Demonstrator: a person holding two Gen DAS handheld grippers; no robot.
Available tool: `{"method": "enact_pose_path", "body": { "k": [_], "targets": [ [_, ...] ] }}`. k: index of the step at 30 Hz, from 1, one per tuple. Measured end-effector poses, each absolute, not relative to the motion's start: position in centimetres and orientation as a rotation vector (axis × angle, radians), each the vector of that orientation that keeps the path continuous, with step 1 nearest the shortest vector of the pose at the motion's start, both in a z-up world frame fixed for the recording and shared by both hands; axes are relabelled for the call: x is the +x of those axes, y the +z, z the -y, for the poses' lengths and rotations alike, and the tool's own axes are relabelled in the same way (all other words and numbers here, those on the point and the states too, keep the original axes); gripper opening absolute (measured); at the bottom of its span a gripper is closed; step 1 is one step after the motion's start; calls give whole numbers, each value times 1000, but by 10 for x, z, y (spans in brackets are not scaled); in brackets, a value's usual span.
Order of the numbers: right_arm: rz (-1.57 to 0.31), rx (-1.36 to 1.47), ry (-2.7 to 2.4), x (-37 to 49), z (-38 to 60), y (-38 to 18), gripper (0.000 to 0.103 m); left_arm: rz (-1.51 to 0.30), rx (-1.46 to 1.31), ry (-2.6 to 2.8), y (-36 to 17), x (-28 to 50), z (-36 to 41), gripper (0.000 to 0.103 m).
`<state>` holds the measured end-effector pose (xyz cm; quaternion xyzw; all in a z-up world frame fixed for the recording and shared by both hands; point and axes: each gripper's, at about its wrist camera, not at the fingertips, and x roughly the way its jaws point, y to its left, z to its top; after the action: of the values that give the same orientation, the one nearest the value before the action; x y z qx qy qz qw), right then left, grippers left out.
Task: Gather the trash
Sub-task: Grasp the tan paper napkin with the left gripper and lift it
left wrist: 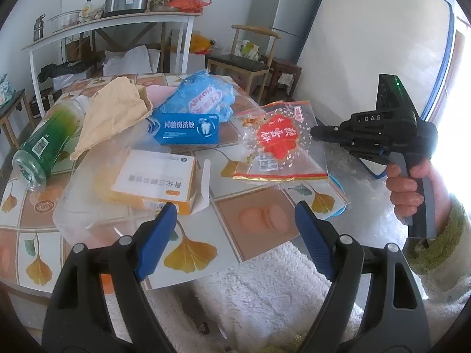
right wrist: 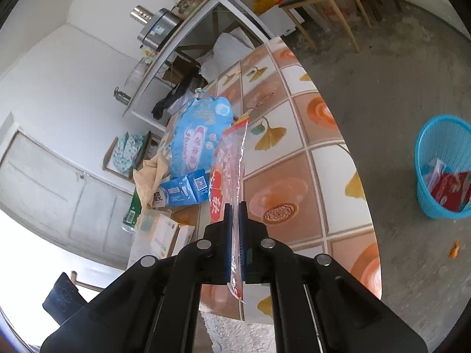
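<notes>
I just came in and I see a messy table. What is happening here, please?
A person clears trash from a tiled table with two hand-held grippers. The right gripper is shut on a clear snack bag with a red label, lifted off the table. The left gripper is open and holds nothing, near an orange-and-white box. A blue basket on the floor already holds some wrappers.

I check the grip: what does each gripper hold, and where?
Right gripper pinches the clear snack bag at its edge; left gripper holds nothing.
</notes>
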<state>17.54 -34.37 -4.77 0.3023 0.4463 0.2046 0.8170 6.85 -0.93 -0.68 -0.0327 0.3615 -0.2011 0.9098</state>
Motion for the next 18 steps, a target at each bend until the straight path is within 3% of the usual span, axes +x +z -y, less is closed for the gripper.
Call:
{"method": "enact_pose_path", "body": {
  "k": [13,18],
  "targets": [
    [-918,657,428,177,339,-28,3,-693,-172,-322,18,81,-34,78],
    [-916,664,408,177,338,-29,3,-724,-273,-234,29,116,-81,86]
  ]
}}
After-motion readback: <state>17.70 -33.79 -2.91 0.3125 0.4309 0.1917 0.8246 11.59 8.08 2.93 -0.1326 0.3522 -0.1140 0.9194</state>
